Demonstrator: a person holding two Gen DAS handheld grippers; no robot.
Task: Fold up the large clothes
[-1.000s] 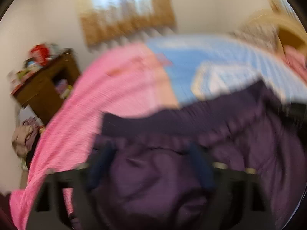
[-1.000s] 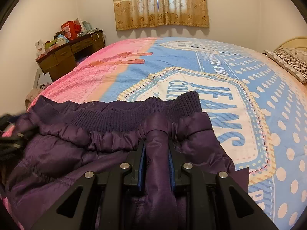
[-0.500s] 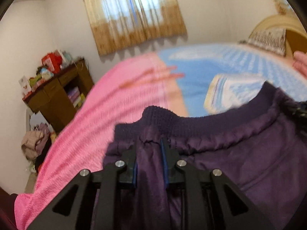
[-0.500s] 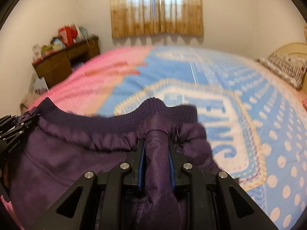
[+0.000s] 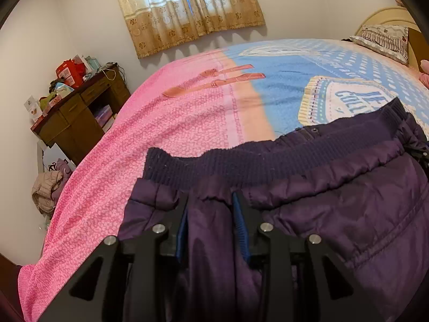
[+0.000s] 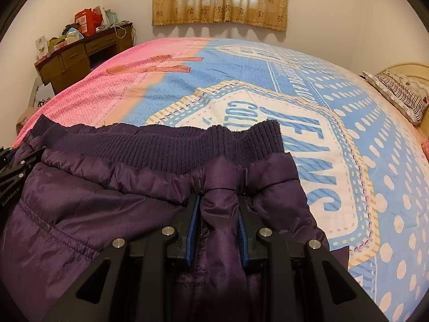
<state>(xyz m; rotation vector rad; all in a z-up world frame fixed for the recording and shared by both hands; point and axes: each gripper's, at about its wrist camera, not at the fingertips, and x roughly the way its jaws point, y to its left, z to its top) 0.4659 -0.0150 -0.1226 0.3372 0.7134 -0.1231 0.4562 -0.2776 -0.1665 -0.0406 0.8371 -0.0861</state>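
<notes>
Both tongs grip the same purple padded jacket (image 6: pixel 112 209) just below its ribbed hem band (image 6: pixel 171 145), one near each end, which looks like a way to keep that edge stretched straight while it is laid down on the bed cover (image 6: pixel 335 139). On the left gripper (image 5: pixel 211 220) the jaws have just been opening a little, yet a pleat of the shiny cloth sits pinched between the blue pads (image 5: pixel 238 222). On the right gripper (image 6: pixel 218 220) the jaws have eased a touch too, with a thick bunched fold squeezed between them.

Measured from the band, the quilted body falls toward the cameras, while the fleecy cover spreads beyond it to the curtain (image 6: pixel 219 0). That band is coarse, dark knit; the shell is slick, puffy and stitched in rows. Past the pink side of the cover stands a cluttered wooden desk (image 5: pixel 77 115).
</notes>
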